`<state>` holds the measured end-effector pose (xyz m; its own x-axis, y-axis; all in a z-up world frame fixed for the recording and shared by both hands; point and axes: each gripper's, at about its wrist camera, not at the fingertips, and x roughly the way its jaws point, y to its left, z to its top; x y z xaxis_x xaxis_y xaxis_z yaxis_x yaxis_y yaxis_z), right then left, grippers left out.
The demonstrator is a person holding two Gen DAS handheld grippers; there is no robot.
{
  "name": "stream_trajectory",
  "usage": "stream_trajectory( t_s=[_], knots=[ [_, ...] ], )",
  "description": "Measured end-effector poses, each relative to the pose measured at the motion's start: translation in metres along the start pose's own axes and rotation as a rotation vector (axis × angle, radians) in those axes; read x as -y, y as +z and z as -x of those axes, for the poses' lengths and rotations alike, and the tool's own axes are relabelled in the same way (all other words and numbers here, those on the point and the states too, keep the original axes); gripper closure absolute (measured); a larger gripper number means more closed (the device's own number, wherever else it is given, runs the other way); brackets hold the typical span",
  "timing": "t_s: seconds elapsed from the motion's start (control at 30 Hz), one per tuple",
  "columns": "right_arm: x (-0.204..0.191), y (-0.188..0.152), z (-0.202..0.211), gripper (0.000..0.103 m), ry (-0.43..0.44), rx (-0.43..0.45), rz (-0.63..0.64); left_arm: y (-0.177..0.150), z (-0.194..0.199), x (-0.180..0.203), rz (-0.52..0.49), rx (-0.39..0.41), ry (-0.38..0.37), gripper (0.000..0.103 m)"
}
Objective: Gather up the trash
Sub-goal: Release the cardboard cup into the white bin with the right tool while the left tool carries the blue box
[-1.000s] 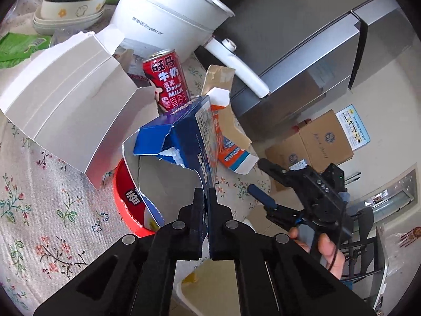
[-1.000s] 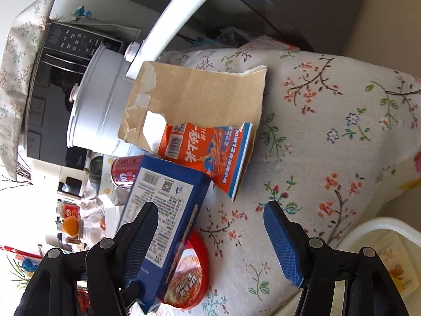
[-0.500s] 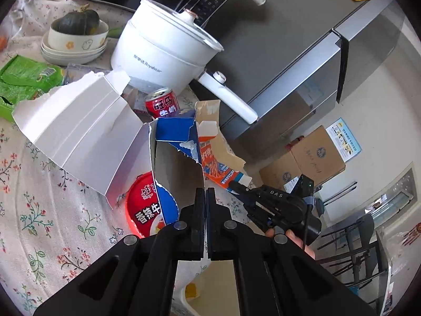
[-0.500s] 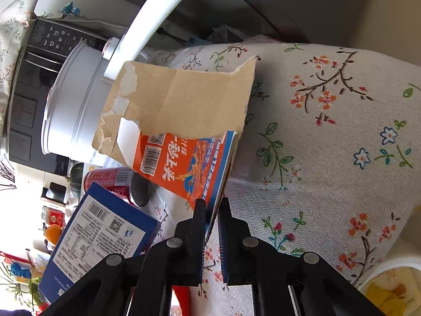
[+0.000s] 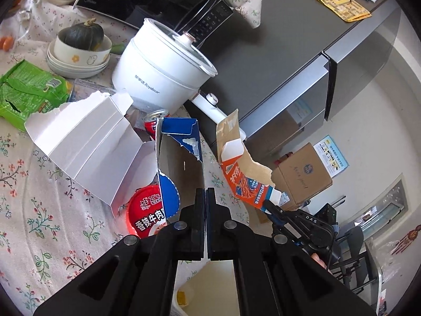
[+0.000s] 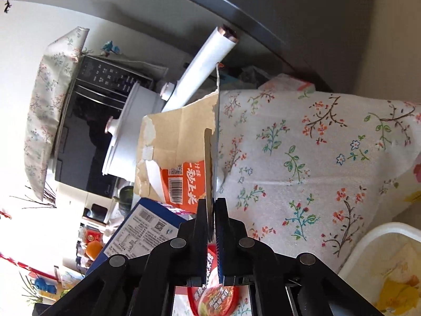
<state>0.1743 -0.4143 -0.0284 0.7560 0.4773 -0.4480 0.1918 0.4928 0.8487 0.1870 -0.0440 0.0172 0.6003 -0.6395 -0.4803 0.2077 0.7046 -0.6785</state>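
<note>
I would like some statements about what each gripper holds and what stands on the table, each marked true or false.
1. The left gripper is shut on the blue carton. True.
2. The right gripper is open and empty. False: it is shut on the torn orange carton.
3. A dark green pumpkin sits in a white bowl. True.
4. The white electric pot has no lid. False: a lid with a knob covers it.
5. A red round lid lies on the flowered tablecloth. True.
</note>
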Motion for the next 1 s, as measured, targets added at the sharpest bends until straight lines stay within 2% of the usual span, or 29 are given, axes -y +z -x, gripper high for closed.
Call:
stream_trajectory(
  t_s=[0.27,0.37,0.53,0.67,0.8,1.0],
  knots=[
    [-0.005,-0.001,0.043,0.099,-0.021,0.006,0.038,-0.004,0.020,0.006,-0.005,0.035,-0.035,0.103],
    [-0.007,-0.006,0.054,0.099,-0.047,-0.024,0.073,-0.007,0.024,0.013,-0.024,0.035,-0.039,0.103],
    [0.002,-0.019,0.069,0.099,-0.075,-0.070,0.060,-0.014,0.028,0.026,-0.062,0.040,-0.049,0.103],
    [0.001,-0.025,0.081,0.099,-0.129,-0.128,0.117,-0.020,0.026,0.033,-0.075,0.016,-0.067,0.103],
    [0.020,-0.032,0.097,0.099,-0.145,-0.150,0.090,-0.027,0.024,0.044,-0.098,0.001,-0.091,0.103],
    [0.042,-0.047,0.111,0.098,-0.220,-0.223,0.088,-0.036,0.017,0.063,-0.125,-0.017,-0.135,0.103]
  ],
)
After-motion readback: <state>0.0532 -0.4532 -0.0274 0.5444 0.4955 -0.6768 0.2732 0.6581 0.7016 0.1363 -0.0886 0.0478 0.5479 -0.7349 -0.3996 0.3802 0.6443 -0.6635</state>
